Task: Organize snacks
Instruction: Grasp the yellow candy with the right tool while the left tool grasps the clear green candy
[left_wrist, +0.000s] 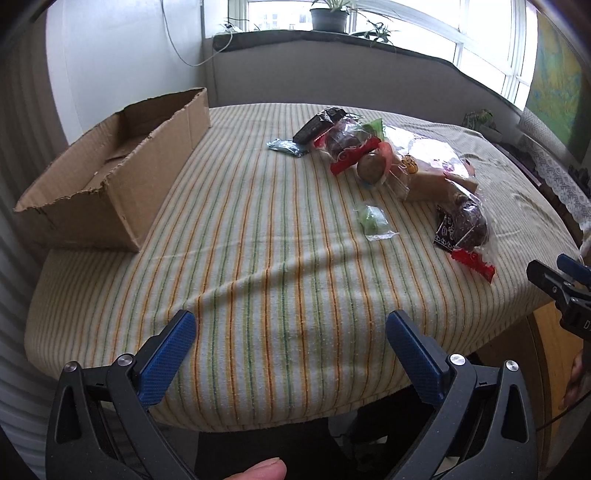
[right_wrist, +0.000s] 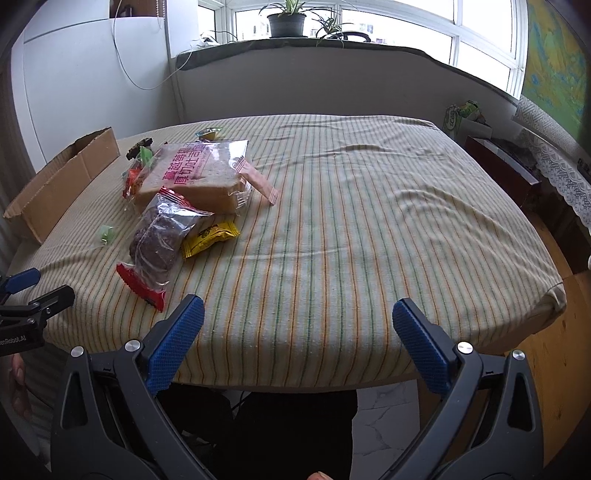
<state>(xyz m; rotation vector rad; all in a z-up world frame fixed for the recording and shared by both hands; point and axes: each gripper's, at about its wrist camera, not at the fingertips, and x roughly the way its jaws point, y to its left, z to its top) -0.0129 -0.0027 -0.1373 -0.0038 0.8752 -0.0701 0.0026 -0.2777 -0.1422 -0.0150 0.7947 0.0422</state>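
Crinkly clear film wraps most of the snacks, which are heaped on the striped cloth (right_wrist: 332, 229) of the table, left of centre in the right wrist view. The bagged toast loaf (right_wrist: 199, 177) is judged soft and crushable, best taken at a sealed end; the chocolate cake packet (right_wrist: 162, 236) and yellow sachet (right_wrist: 210, 236) are light and slippery, best pinched by their crimped edges. A small green candy (left_wrist: 373, 221) lies apart. The torn cardboard box (left_wrist: 110, 170) stands well apart. Left tongs (left_wrist: 291, 354) and right tongs (right_wrist: 295, 343) are spread wide, holding nothing.
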